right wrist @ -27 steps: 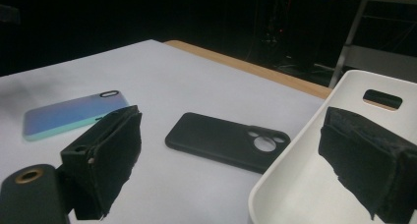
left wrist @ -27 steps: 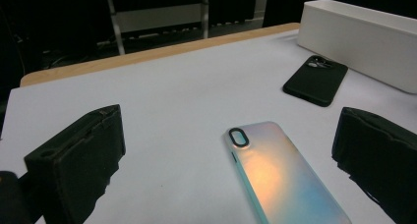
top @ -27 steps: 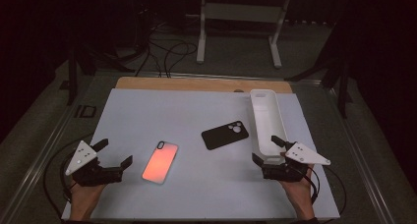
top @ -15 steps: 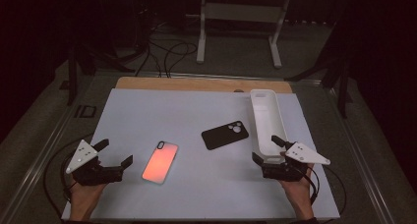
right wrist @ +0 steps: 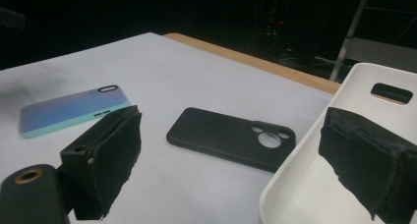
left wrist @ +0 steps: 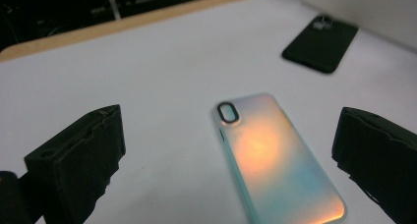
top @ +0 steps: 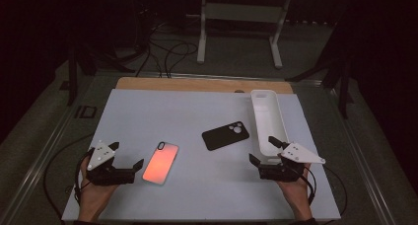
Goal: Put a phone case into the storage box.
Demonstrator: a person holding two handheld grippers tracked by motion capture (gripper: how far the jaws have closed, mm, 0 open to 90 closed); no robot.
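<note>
In the high view the left gripper [top: 129,156] sits at the lower left of the frame with its jaws spread wide and nothing between them, just beside the iridescent phone case [top: 160,163], which lies flat, back up, on the white table [top: 162,116] a little left of centre. At the lower right, the right gripper [top: 262,151] also has its jaws apart; its far jaw seems to overlap the near end of the white tray [top: 266,117], though contact is hard to judge. A black phone case [top: 226,134] lies flat between the iridescent one and the tray, near the frame's middle.
</note>
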